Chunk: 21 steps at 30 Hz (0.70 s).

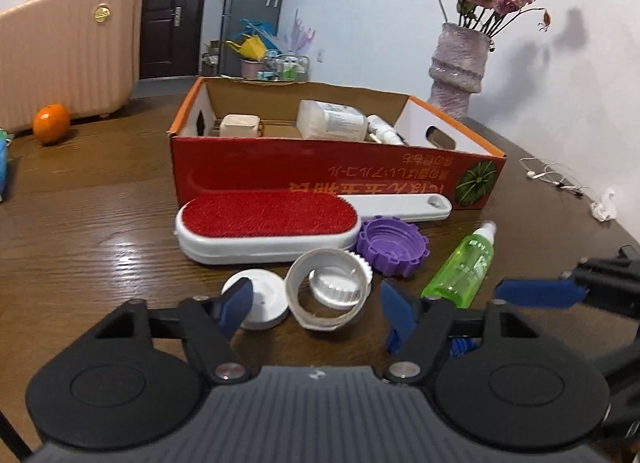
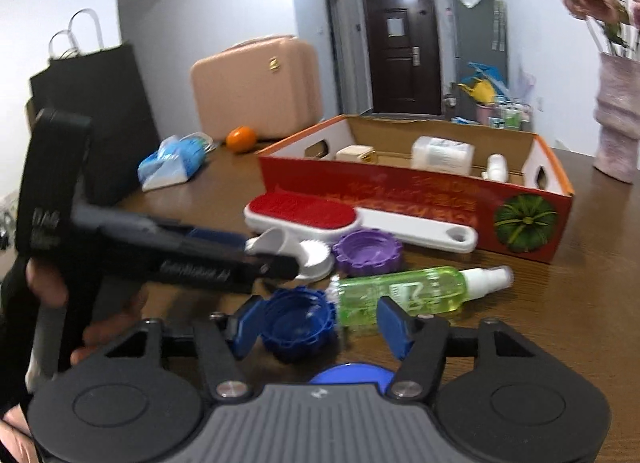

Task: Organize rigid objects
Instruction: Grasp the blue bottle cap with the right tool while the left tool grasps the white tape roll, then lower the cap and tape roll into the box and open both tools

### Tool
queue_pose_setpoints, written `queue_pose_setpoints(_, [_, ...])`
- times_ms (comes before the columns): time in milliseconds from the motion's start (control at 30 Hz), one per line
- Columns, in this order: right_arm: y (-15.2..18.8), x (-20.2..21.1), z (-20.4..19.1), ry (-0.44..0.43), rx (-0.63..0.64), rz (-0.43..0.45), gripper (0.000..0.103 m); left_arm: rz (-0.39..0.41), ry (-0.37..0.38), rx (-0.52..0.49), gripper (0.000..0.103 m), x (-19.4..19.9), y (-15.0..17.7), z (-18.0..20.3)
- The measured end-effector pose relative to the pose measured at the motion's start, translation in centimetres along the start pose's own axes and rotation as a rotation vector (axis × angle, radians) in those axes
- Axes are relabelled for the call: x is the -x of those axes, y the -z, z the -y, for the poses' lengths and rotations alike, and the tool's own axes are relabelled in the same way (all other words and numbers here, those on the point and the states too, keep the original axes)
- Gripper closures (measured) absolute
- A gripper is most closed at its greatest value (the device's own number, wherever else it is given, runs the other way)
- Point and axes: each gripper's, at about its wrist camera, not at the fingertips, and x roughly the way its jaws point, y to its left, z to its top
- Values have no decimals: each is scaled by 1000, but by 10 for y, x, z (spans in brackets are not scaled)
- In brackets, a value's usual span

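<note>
Brown wood table [image 1: 100,199] fills both views. In the left wrist view, an orange [image 1: 51,123] sits at far left before a pink suitcase [image 1: 60,47]. The red box [image 1: 312,167] stands at centre, holding a white bottle [image 1: 332,119] and a small beige box [image 1: 239,125]. In front of it lies a red lint brush [image 1: 266,225], its handle running right along the box. Right of the brush head is a purple cap [image 1: 392,245], then a green spray bottle [image 1: 464,263] lying down. Low in the frame, the left gripper [image 1: 316,303] stands partly open: a white lid [image 1: 260,295] lies by its left finger and a white ring [image 1: 328,287] sits in the gap, with neither pad pressing on it. A vase [image 1: 460,59] stands upper right.

In the right wrist view, a hand [image 2: 44,283] at left holds the other tool. At bottom centre the right gripper [image 2: 320,327] is partly open around a blue cap [image 2: 298,323]; whether its left pad touches I cannot tell, and the right pad stands clear.
</note>
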Motion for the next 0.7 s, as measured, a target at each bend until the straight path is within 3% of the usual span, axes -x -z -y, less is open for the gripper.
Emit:
queue_pose_setpoints(100, [2,-9,-8,-30,14,-24,41,-2,32,9,59,1,0,-3])
queue_pose_setpoints(167, [2,-15,-15,-21,39,-37,43,3,41,17,59,7,-1,-3])
queue_pose_setpoints(233, [1,-21,-20,-10,41,-54,52,18,28,18,59,15,0,-4])
queue_pose_setpoints(433, [2,-21,-30,25,37,-68,52,25,-22,40,59,53,13,-8])
queue_pose_setpoints(700, [4,39,-52,69,42,25,52,58,-35,26,59,106,33,4])
